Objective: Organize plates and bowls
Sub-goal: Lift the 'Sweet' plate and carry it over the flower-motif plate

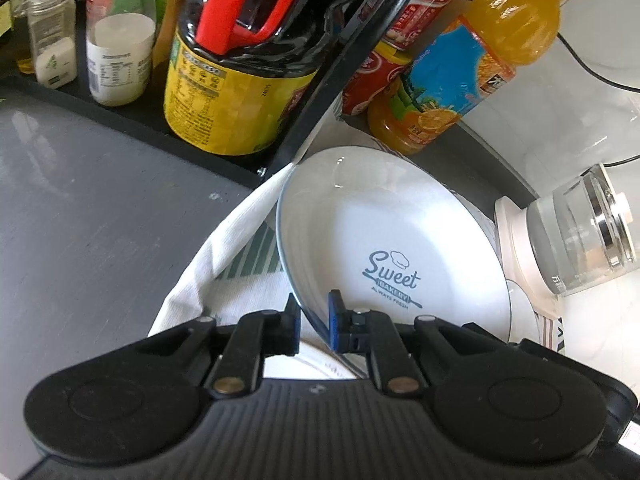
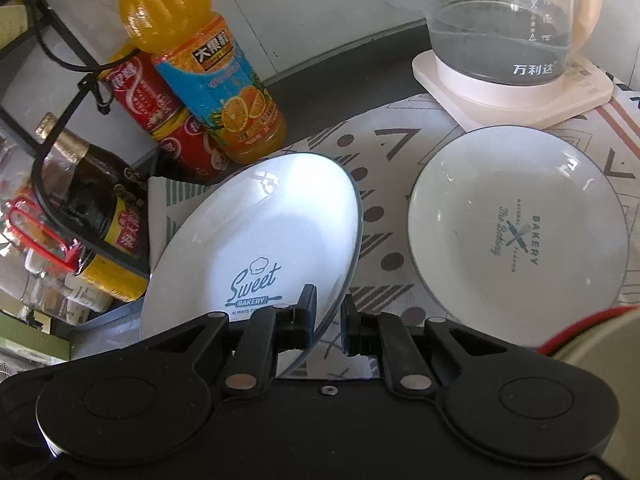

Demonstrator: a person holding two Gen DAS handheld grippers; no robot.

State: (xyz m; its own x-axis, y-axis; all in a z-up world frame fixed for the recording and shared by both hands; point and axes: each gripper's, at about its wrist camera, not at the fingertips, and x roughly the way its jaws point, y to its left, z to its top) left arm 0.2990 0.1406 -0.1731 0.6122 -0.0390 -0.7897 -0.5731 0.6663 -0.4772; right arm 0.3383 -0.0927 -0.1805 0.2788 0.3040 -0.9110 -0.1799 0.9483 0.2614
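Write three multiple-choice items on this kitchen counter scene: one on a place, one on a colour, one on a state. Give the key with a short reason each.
1. Where does the kettle stand?
A. on a pale base at the back of the patterned cloth
B. inside the black rack
C. on the Sweet Bakery plate

2. What colour is the drink in the juice bottle?
A. green
B. orange
C. clear

3. How is the Sweet Bakery plate being held?
A. lying flat, untouched
B. tilted, its rim between the fingers of both the left gripper and the right gripper
C. stacked under the second plate

Key:
1 A, the kettle sits on its base on the cloth.
2 B, the liquid is orange.
3 B, each wrist view shows fingers either side of the raised rim; the second plate lies apart.
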